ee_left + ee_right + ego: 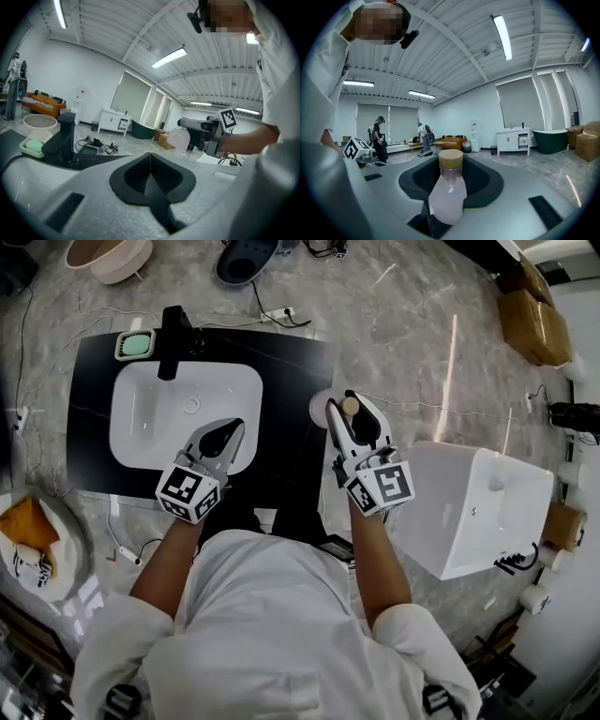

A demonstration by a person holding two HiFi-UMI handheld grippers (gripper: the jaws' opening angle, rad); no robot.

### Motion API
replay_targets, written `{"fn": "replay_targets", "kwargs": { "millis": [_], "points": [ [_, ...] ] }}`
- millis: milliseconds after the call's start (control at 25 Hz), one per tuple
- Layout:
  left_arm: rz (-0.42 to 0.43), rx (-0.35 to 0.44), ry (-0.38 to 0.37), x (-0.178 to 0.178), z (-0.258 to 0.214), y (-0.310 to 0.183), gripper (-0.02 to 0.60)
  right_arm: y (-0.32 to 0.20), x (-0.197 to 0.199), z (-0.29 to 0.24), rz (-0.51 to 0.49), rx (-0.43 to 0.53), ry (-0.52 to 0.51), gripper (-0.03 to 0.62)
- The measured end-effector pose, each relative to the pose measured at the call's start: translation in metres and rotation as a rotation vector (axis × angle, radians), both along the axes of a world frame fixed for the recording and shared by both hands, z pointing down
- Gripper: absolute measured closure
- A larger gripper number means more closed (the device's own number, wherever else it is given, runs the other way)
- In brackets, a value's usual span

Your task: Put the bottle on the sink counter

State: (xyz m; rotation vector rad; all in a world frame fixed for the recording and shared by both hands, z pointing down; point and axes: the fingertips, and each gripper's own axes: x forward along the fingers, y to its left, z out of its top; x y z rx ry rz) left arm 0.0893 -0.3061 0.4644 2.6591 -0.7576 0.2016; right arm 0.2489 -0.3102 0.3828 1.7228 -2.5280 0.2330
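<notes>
Right gripper fingers clamped on small bottle: pale pink, cork cap, held in air by right edge of black sink surface. Looks light, smooth, likely slippery, maybe glass, so grip on body makes sense, no hard squeeze. Left gripper pinched closed, empty, over white basin. Faucet and soap dish at back. Marble floor, big open room.
</notes>
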Motion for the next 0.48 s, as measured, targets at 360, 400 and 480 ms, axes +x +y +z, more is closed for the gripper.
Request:
{"fn": "replay_targets", "kwargs": {
  "millis": [360,400,480],
  "points": [
    [-0.267,-0.032,-0.047,0.012,0.020,-0.015,0.565,-0.047,0.030,0.038,-0.160,-0.038,-0.035,0.448],
    [-0.289,-0.026,-0.055,0.011,0.021,-0.017,0.566,-0.053,0.030,0.041,-0.179,-0.041,-0.036,0.448],
    [-0.329,-0.018,-0.067,0.008,0.024,-0.021,0.566,-0.064,0.031,0.046,-0.207,-0.041,-0.032,0.448]
  ]
}}
